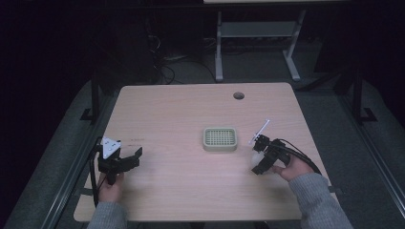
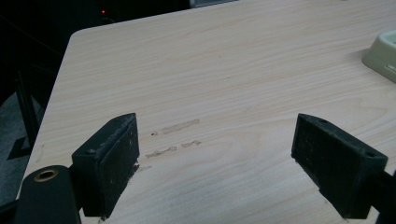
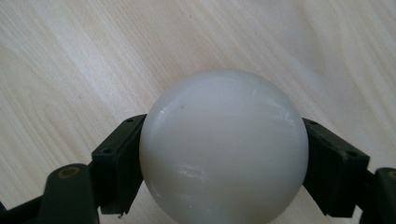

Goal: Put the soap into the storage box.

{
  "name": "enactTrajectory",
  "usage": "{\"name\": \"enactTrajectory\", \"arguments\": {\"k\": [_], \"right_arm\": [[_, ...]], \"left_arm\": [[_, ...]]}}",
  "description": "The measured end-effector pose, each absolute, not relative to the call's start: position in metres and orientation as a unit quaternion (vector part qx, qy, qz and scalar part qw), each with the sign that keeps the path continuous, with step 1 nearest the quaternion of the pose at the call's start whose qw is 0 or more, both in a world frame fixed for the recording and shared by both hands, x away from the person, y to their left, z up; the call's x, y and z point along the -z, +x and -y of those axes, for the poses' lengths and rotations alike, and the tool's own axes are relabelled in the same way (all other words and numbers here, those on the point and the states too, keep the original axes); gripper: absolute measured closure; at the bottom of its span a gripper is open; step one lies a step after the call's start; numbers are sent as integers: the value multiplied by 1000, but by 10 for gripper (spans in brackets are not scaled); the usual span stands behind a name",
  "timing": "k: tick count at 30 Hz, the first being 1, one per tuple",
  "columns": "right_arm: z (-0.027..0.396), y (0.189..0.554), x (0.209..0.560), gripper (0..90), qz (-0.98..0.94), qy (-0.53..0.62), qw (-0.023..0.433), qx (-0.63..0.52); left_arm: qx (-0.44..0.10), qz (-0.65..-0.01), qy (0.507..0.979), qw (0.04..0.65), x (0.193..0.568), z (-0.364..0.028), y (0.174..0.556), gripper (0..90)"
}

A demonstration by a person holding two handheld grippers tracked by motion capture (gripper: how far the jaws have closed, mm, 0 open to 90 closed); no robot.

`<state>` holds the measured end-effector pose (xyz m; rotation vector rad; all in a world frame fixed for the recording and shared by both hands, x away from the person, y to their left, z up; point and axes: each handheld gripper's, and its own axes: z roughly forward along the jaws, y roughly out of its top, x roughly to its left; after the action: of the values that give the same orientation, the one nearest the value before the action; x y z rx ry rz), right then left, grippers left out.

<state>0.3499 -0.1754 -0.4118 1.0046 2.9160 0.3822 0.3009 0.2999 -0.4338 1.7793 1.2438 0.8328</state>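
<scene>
Right gripper (image 3: 224, 154) clamps a white ball (image 3: 224, 149) between its jaws; left gripper (image 2: 215, 158) hovers with jaws apart over the surface (image 2: 224, 70).

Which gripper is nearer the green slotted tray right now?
Right. The right gripper, shut on the white ball, sits just right of the tray; the left gripper, jaws open, is farther off to its left.
</scene>
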Motion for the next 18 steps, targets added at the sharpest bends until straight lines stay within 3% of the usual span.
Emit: {"name": "enactTrajectory", "arguments": {"k": [18], "right_arm": [[169, 364, 396, 222, -940, 316, 11, -128]], "left_arm": [[-330, -490, 701, 399, 433, -300, 300, 148]]}}
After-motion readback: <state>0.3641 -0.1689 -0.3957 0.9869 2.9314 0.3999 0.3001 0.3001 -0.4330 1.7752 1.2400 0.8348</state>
